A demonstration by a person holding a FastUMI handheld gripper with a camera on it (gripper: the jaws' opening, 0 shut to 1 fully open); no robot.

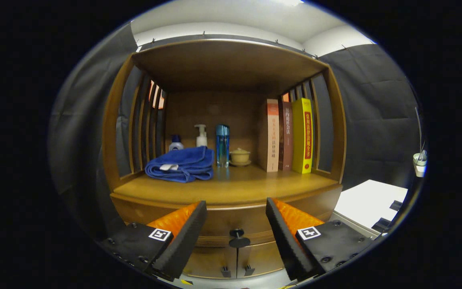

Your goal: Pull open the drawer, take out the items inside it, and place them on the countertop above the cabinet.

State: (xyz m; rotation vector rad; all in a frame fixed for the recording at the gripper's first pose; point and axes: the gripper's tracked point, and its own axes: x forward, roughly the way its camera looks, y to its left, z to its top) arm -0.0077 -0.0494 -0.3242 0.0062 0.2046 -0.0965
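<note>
Two orange-and-black fingers [183, 228] of the gripper [237, 237] stand wide apart at the bottom of the frame, holding nothing. Between them, low in the centre, sits the drawer [231, 222] with its small black knob [238, 240]; the drawer front looks flush with the cabinet [335, 132], so it appears closed and its contents are hidden. Above it, mid-frame, the wooden countertop [231, 186] forms the floor of an open alcove. On it, left of centre, lies a folded blue towel [183, 164], with a small white bottle [176, 143] and a pump bottle [201, 136] behind it. Just right of the towel stands a tall blue bottle [222, 145], then a small lidded cup [240, 156] on a saucer. Three upright books [289, 136] lean together at the right.
</note>
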